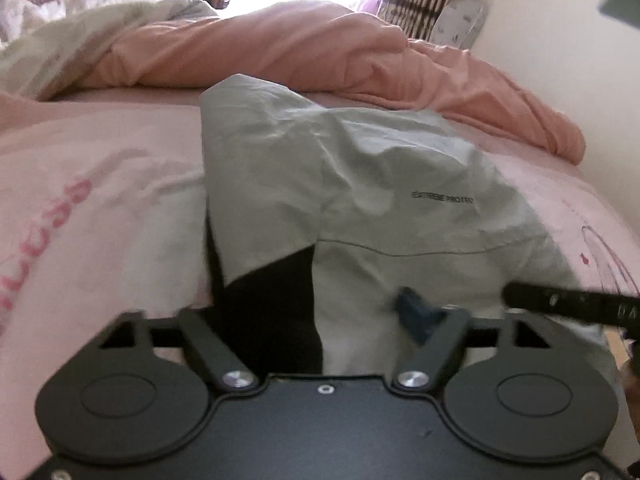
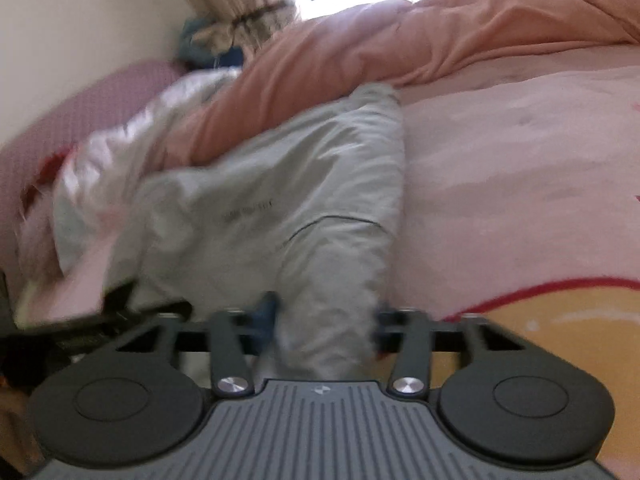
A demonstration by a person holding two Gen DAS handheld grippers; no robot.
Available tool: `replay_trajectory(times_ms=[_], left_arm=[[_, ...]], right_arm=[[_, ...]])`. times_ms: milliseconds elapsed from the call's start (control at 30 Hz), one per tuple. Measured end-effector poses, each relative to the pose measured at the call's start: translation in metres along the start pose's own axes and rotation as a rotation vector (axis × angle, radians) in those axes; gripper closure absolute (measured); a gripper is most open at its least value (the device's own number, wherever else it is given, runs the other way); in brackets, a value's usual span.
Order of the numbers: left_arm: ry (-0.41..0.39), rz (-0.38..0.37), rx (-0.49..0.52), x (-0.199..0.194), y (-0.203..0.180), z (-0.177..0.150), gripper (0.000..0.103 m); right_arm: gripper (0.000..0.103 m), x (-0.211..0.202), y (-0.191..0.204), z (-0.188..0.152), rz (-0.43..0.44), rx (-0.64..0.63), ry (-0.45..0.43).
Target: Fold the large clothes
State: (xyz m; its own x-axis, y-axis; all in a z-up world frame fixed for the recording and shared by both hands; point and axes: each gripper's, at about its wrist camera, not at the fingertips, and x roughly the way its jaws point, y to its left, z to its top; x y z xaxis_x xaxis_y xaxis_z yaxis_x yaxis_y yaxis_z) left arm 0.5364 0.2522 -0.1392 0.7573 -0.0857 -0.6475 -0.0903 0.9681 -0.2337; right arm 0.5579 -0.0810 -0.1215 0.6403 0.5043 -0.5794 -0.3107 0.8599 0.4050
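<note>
A pale grey jacket (image 1: 360, 184) with black panels and small black lettering lies rumpled on the pink bed sheet (image 1: 100, 200). My left gripper (image 1: 316, 320) is right over its near edge, jaws spread wide with fabric between them. In the right wrist view the jacket (image 2: 280, 208) runs away from me. My right gripper (image 2: 324, 320) has a bunched part of the jacket between its blue fingers (image 2: 266, 310); the view is blurred. The right gripper's black body (image 1: 572, 304) shows at the right of the left wrist view.
A salmon-pink duvet (image 1: 320, 52) is heaped across the far side of the bed, with a white quilt (image 1: 80, 32) at far left. A wall (image 1: 560, 60) and curtains (image 1: 416, 4) stand beyond. A yellow patch (image 2: 560, 320) lies on the sheet near right.
</note>
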Motion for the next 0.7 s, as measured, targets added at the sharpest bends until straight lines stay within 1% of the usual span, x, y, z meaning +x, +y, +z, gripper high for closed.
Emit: replay_trajectory(times_ms=[33, 67, 100, 133, 200, 233, 300, 400, 467, 533, 633, 667, 700], left_arm=[[-0.004, 0.014, 0.027, -0.008, -0.004, 0.005, 0.057], [-0.019, 0.013, 0.022, -0.016, -0.005, 0.01, 0.065], [-0.042, -0.005, -0.004, -0.026, -0.004, 0.015, 0.076], [-0.059, -0.029, -0.031, -0.036, -0.003, 0.019, 0.082], [-0.088, -0.038, -0.039, -0.053, -0.01, 0.021, 0.084], [-0.105, -0.037, -0.025, -0.061, -0.016, 0.02, 0.085], [-0.146, -0.056, -0.011, -0.085, -0.03, 0.016, 0.087], [-0.187, -0.091, -0.015, -0.115, -0.055, 0.012, 0.087], [-0.206, -0.121, 0.01, -0.134, -0.077, 0.005, 0.088], [-0.21, -0.159, 0.023, -0.147, -0.102, -0.004, 0.088], [-0.183, -0.25, 0.033, -0.159, -0.147, -0.026, 0.088], [-0.174, -0.274, 0.04, -0.16, -0.161, -0.036, 0.088], [-0.157, -0.298, 0.04, -0.157, -0.173, -0.049, 0.087]], right_arm=[[0.071, -0.01, 0.009, 0.004, -0.013, -0.005, -0.006], [0.073, -0.021, 0.018, 0.007, -0.028, -0.044, -0.015], [0.073, -0.031, 0.03, 0.009, -0.034, -0.091, -0.035], [0.074, -0.043, 0.038, 0.013, -0.028, -0.112, -0.053], [0.074, -0.065, 0.045, 0.019, 0.004, -0.108, -0.075], [0.074, -0.077, 0.046, 0.021, 0.018, -0.102, -0.085], [0.074, -0.1, 0.045, 0.023, 0.026, -0.117, -0.098], [0.075, -0.136, 0.037, 0.022, 0.041, -0.108, -0.124], [0.074, -0.169, 0.024, 0.017, 0.045, -0.085, -0.143], [0.074, -0.198, 0.01, 0.012, 0.034, -0.062, -0.152], [0.074, -0.248, -0.021, -0.007, -0.018, -0.059, -0.169], [0.074, -0.253, -0.034, -0.01, -0.034, -0.04, -0.171], [0.072, -0.26, -0.05, -0.021, -0.046, -0.005, -0.167]])
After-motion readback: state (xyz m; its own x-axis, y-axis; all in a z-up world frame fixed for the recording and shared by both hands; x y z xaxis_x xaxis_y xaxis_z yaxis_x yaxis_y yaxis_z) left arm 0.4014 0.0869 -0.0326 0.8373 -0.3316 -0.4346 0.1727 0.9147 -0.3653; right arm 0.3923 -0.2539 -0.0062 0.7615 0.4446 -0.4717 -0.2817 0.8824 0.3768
